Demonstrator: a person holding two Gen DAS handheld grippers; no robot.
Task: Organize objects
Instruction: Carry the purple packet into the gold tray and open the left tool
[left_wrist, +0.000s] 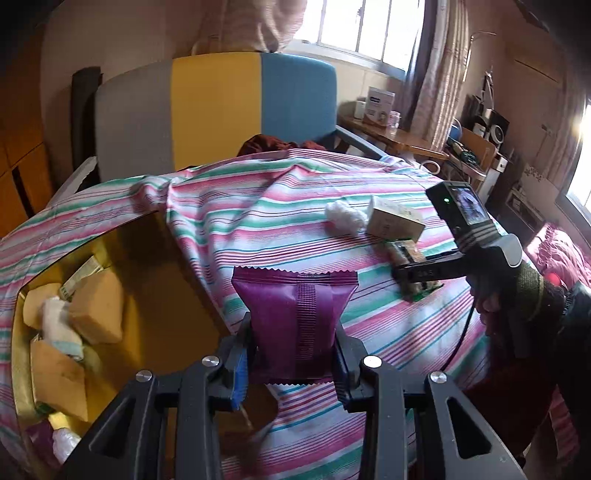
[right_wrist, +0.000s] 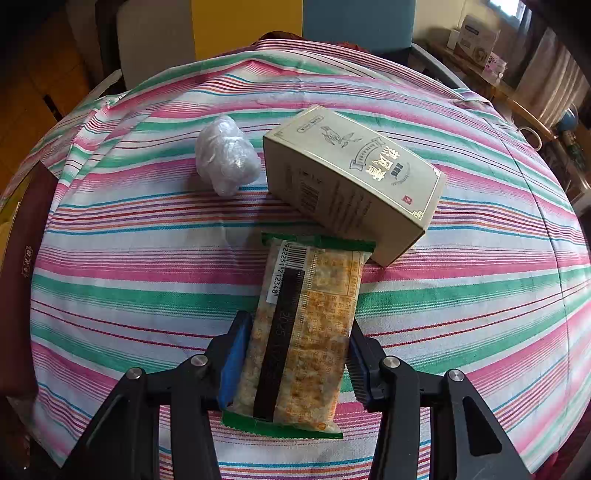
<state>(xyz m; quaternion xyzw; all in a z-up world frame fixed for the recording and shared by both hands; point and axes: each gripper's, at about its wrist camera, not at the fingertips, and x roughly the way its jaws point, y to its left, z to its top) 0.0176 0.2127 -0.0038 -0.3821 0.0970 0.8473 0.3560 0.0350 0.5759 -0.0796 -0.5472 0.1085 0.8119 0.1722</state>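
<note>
Jaws of the left gripper (left_wrist: 293, 354) clamp a purple pouch (left_wrist: 295, 325), held upright above a striped cloth (left_wrist: 280, 206), just right of an open yellow box (left_wrist: 155, 295) that already holds tan packets (left_wrist: 98, 312). Across the cloth, the right gripper (right_wrist: 293, 360) has its jaws closed on the sides of a green-edged snack bar (right_wrist: 310, 332), which lies flat with its barcode up. Just beyond the bar's far end sits a beige carton (right_wrist: 354, 177), touching it, with a crumpled plastic wad (right_wrist: 225, 160) to the carton's left.
</note>
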